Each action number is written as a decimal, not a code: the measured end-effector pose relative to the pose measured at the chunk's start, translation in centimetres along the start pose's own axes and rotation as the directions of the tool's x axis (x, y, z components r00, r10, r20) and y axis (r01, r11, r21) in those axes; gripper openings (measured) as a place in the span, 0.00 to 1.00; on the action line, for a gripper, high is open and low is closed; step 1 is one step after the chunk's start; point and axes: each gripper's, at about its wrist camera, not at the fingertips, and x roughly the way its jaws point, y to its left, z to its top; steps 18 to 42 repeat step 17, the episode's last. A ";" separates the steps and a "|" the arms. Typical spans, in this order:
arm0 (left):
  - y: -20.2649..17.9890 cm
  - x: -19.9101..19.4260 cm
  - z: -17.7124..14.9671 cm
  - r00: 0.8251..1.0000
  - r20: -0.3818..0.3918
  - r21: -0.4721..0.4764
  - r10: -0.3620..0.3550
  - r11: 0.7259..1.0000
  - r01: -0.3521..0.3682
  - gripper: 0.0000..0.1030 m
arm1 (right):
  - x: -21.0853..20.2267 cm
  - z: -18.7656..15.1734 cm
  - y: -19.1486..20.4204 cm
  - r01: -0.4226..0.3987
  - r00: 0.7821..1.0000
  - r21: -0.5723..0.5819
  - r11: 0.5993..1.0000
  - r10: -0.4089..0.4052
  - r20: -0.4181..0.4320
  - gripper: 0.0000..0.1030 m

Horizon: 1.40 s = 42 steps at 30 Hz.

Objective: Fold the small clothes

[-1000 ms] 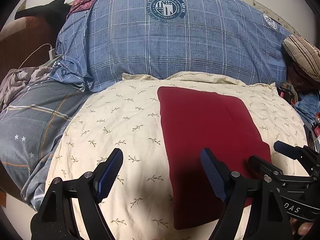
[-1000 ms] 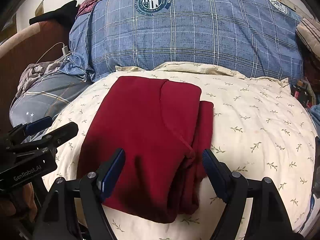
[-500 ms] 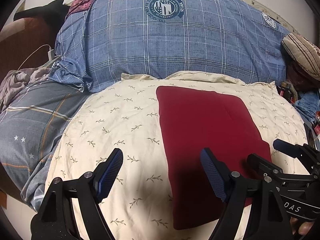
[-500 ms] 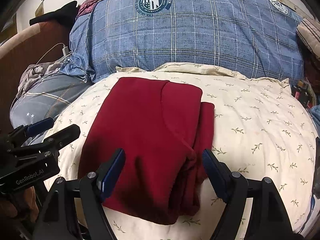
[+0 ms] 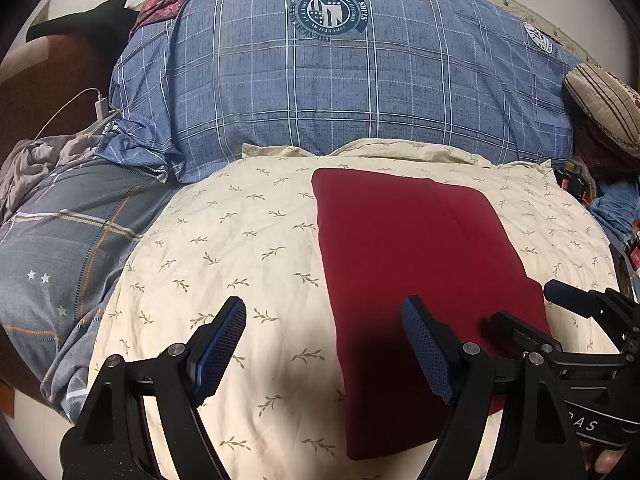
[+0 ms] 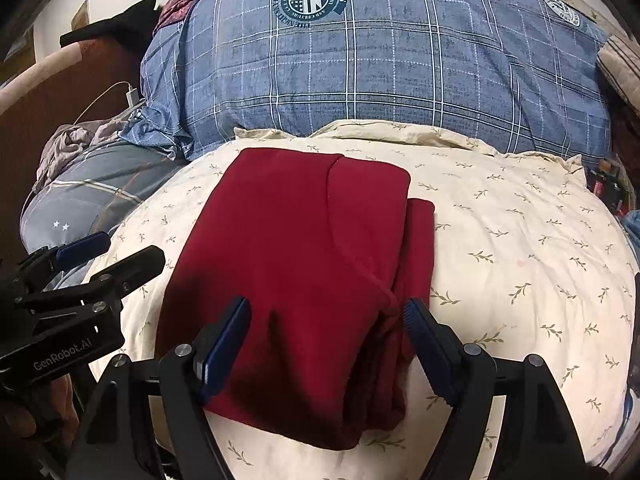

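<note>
A dark red folded fabric garment (image 6: 296, 264) lies flat on a cream pillow with a small leaf-sprig print (image 5: 224, 264), its stacked folded edges along its right side in the right wrist view. Behind the cream pillow rests a large blue plaid quilt with a round printed emblem (image 5: 340, 80). The left hand-held gripper (image 5: 324, 344) hangs over the cream pillow's near-left part, jaws apart and empty, one finger above the garment's left edge. The right hand-held gripper (image 6: 326, 340) hangs over the garment's near end, jaws apart, gripping nothing.
</note>
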 end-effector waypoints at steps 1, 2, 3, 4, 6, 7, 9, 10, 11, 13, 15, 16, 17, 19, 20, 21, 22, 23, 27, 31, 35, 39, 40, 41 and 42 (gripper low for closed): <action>0.0 0.0 0.0 1.000 -0.001 0.000 -0.001 1.000 0.001 0.77 | 0.1 0.0 0.0 -0.001 1.000 -0.001 1.000 0.001 -0.002 0.78; -0.1 0.1 0.0 1.000 -0.002 0.000 -0.001 1.000 0.001 0.77 | 0.2 0.0 0.0 -0.001 1.000 -0.002 1.000 0.001 -0.005 0.78; -0.1 0.2 0.0 1.000 -0.003 0.000 0.000 1.000 0.000 0.77 | 0.2 0.0 0.0 -0.002 1.000 -0.003 1.000 0.002 -0.006 0.78; -0.1 0.2 0.0 1.000 -0.003 0.000 -0.001 1.000 0.001 0.77 | 0.3 0.0 0.0 -0.002 1.000 -0.003 1.000 0.002 -0.008 0.78; -0.1 0.3 -0.1 1.000 -0.004 0.001 -0.001 1.000 0.001 0.77 | 0.3 -0.1 0.0 0.000 1.000 -0.003 1.000 0.000 -0.008 0.78; -0.1 0.4 -0.1 1.000 -0.005 0.000 -0.002 1.000 0.002 0.77 | 0.3 -0.1 0.0 0.000 1.000 -0.002 1.000 0.000 -0.008 0.78; 0.0 0.5 -0.1 1.000 -0.007 -0.007 -0.010 1.000 0.010 0.78 | 0.4 0.0 -0.1 -0.001 1.000 -0.001 1.000 0.001 -0.009 0.78; 0.2 0.8 -0.1 1.000 -0.014 -0.018 -0.022 1.000 0.022 0.78 | 0.4 0.0 -0.1 -0.001 1.000 0.000 1.000 0.001 -0.010 0.78; 0.5 1.0 -0.1 0.999 -0.023 -0.034 -0.035 0.999 0.034 0.78 | 0.5 0.0 -0.2 -0.003 1.000 0.002 1.000 0.003 -0.011 0.78; 1.2 1.4 0.0 0.998 -0.028 -0.056 -0.053 0.997 0.052 0.78 | 0.6 0.1 -0.4 -0.007 1.000 0.007 1.000 0.007 -0.012 0.78; 2.3 2.1 0.4 0.998 -0.038 -0.078 -0.056 0.996 0.053 0.78 | 0.6 0.4 -1.0 -0.009 1.000 0.016 1.000 0.009 -0.010 0.78; 3.0 2.5 0.5 0.997 -0.045 -0.089 -0.055 0.995 0.051 0.78 | 0.5 0.7 -1.5 -0.008 1.000 0.024 1.000 0.008 -0.004 0.78; 3.7 2.8 0.7 0.997 -0.049 -0.099 -0.053 0.994 0.048 0.78 | 0.4 1.1 -2.2 -0.002 1.000 0.031 1.000 0.002 0.002 0.78; 3.7 2.8 0.7 0.997 -0.049 -0.099 -0.053 0.994 0.048 0.78 | 0.4 1.1 -2.2 -0.002 1.000 0.031 1.000 0.002 0.002 0.78; 3.7 2.8 0.7 0.997 -0.049 -0.099 -0.053 0.994 0.048 0.78 | 0.4 1.1 -2.2 -0.002 1.000 0.031 1.000 0.002 0.002 0.78; 3.7 2.8 0.7 0.997 -0.049 -0.099 -0.053 0.994 0.048 0.78 | 0.4 1.1 -2.2 -0.002 1.000 0.031 1.000 0.002 0.002 0.78; 3.7 2.8 0.7 0.997 -0.049 -0.099 -0.053 0.994 0.048 0.78 | 0.4 1.1 -2.2 -0.002 1.000 0.031 1.000 0.002 0.002 0.78; 3.7 2.8 0.7 0.997 -0.049 -0.099 -0.053 0.994 0.048 0.78 | 0.4 1.1 -2.2 -0.002 1.000 0.031 1.000 0.002 0.002 0.78; 3.7 2.8 0.7 0.997 -0.049 -0.099 -0.053 0.994 0.048 0.78 | 0.4 1.1 -2.2 -0.002 1.000 0.031 1.000 0.002 0.002 0.78; 3.7 2.8 0.7 0.997 -0.049 -0.099 -0.053 0.994 0.048 0.78 | 0.4 1.1 -2.2 -0.002 1.000 0.031 1.000 0.002 0.002 0.78; 3.7 2.8 0.7 0.997 -0.049 -0.099 -0.053 0.994 0.048 0.78 | 0.4 1.1 -2.2 -0.002 1.000 0.031 1.000 0.002 0.002 0.78; 3.7 2.8 0.7 0.997 -0.049 -0.099 -0.053 0.994 0.048 0.78 | 0.4 1.1 -2.2 -0.002 1.000 0.031 1.000 0.002 0.002 0.78; 3.7 2.8 0.7 0.997 -0.049 -0.099 -0.053 0.994 0.048 0.78 | 0.4 1.1 -2.2 -0.002 1.000 0.031 1.000 0.002 0.002 0.78; 3.7 2.8 0.7 0.997 -0.049 -0.099 -0.053 0.994 0.048 0.78 | 0.4 1.1 -2.2 -0.002 1.000 0.031 1.000 0.002 0.002 0.78; 3.7 2.8 0.7 0.997 -0.049 -0.099 -0.053 0.994 0.048 0.78 | 0.4 1.1 -2.2 -0.002 1.000 0.031 1.000 0.002 0.002 0.78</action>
